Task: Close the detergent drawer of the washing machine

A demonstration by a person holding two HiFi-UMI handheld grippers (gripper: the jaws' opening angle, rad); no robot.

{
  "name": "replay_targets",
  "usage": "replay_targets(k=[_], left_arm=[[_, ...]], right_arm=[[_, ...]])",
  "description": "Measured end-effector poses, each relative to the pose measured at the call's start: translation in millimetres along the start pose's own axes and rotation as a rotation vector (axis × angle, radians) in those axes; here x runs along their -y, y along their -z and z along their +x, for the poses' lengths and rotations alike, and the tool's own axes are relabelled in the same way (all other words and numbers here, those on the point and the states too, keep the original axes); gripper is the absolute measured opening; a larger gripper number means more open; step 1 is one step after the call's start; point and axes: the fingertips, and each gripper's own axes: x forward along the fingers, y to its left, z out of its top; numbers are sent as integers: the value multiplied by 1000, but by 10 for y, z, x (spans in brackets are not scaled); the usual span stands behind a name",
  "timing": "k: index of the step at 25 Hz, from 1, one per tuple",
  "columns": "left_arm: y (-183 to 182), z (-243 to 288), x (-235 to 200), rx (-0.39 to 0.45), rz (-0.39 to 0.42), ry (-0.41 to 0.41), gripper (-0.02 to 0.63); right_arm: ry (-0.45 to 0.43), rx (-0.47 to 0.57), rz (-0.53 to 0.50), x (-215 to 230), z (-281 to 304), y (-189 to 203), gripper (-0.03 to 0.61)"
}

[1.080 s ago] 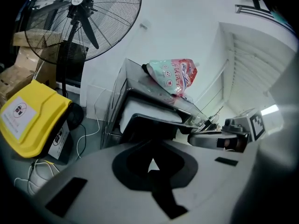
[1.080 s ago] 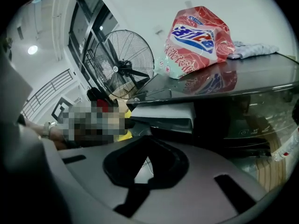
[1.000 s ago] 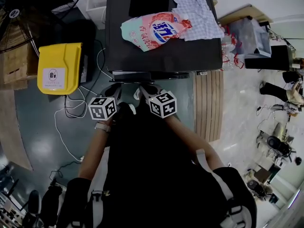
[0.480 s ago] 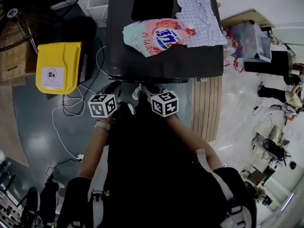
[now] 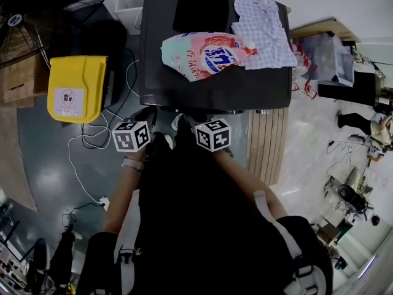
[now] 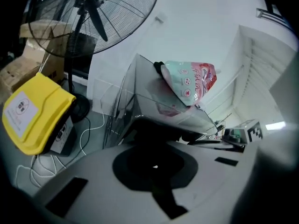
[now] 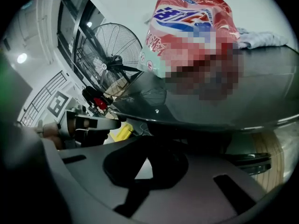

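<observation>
The dark washing machine (image 5: 215, 88) stands in front of me, and its top fills the upper head view. Its front face and the detergent drawer are hidden below the top's front edge. Both grippers are held side by side at that edge. My left gripper (image 5: 149, 114) is shut with nothing in it, its tips close to the machine's front corner (image 6: 140, 118). My right gripper (image 5: 184, 118) is also shut and empty, just under the overhanging top (image 7: 219, 104). Whether either one touches the machine I cannot tell.
A pink detergent bag (image 5: 206, 55) and a checked cloth (image 5: 264, 23) lie on the machine's top. A yellow bin (image 5: 77, 88) and white cables (image 5: 86, 143) are on the floor to the left, with a standing fan (image 6: 93, 17) behind. Slatted wooden boards (image 5: 270, 143) lie at the right.
Both grippers have moved a little towards the machine's front. The dark ledge that stuck out under the top's front edge a second ago no longer shows.
</observation>
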Motion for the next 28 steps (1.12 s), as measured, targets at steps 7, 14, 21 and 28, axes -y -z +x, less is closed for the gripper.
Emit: replay_targets(k=[7, 14, 21, 28], left_arm=[[-5, 10, -7, 4, 0, -14, 9], [1, 16, 5, 2, 59, -16, 9], [-74, -86, 184, 87, 85, 32, 9], [-173, -360, 534, 135, 181, 93, 11]], right_arm=[[-27, -6, -2, -3, 17, 4, 14], [-37, 9, 3, -6, 12, 13, 14], [15, 69, -103, -105, -167, -96, 14], [24, 147, -113, -275, -574, -135, 14]])
